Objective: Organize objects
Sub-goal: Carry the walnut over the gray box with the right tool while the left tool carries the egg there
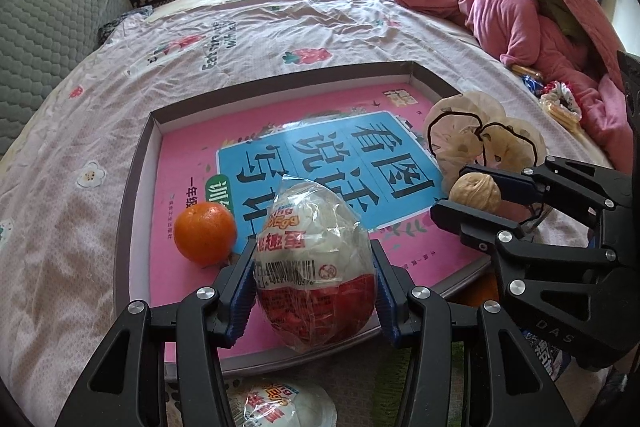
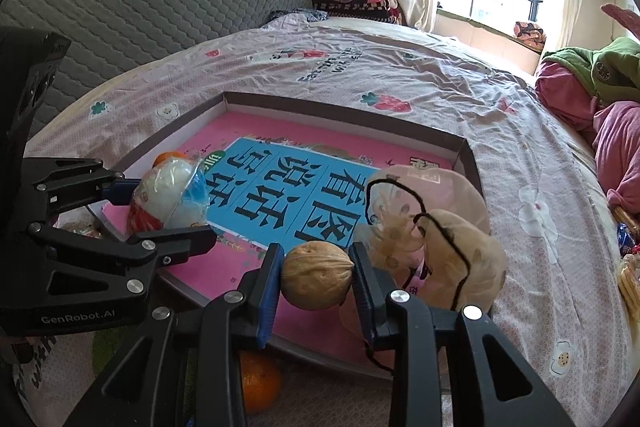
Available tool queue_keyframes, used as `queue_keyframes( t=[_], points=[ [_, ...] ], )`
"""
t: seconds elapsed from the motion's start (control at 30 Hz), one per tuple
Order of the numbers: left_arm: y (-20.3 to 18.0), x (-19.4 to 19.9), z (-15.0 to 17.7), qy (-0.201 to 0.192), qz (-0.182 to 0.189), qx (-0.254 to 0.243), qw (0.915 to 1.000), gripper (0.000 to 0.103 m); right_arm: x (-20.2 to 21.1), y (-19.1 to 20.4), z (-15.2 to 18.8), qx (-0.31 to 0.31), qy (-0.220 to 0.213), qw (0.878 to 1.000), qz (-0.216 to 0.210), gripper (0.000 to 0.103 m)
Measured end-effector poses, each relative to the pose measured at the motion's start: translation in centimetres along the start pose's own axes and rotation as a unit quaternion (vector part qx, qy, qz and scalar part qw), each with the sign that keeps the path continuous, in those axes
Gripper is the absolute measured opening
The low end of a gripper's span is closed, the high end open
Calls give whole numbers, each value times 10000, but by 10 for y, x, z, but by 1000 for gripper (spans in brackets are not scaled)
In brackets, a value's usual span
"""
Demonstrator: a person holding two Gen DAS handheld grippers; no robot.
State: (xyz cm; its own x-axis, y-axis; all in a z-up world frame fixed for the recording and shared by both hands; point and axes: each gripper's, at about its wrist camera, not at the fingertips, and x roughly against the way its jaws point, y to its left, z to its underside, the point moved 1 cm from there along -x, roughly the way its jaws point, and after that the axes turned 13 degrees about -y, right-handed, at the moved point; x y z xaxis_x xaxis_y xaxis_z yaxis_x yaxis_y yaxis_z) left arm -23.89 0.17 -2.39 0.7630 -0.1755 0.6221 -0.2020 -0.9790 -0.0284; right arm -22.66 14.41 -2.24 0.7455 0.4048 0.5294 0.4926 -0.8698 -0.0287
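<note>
We see a shallow grey-rimmed cardboard tray (image 1: pixel 138 163) on the bed, lined with a pink and blue book cover. Inside it sit a round orange tangerine (image 1: pixel 205 233) at the left and a sheer beige drawstring pouch (image 1: pixel 476 135) at the right. Our left gripper (image 1: pixel 316 289) pinches a plastic-wrapped red and white toy egg (image 1: pixel 314 263) over the tray's near edge. Our right gripper (image 2: pixel 316 281) pinches a tan walnut (image 2: pixel 316 275) just beside the pouch, also above the tray.
</note>
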Motion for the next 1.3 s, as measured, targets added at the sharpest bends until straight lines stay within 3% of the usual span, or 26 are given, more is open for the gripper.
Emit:
queue_keyframes(
  t=[1.3],
  points=[
    [4,-3,1,162,87,158,9997,53,-8,-9,3,-364,291,9989,-103,34]
  ],
)
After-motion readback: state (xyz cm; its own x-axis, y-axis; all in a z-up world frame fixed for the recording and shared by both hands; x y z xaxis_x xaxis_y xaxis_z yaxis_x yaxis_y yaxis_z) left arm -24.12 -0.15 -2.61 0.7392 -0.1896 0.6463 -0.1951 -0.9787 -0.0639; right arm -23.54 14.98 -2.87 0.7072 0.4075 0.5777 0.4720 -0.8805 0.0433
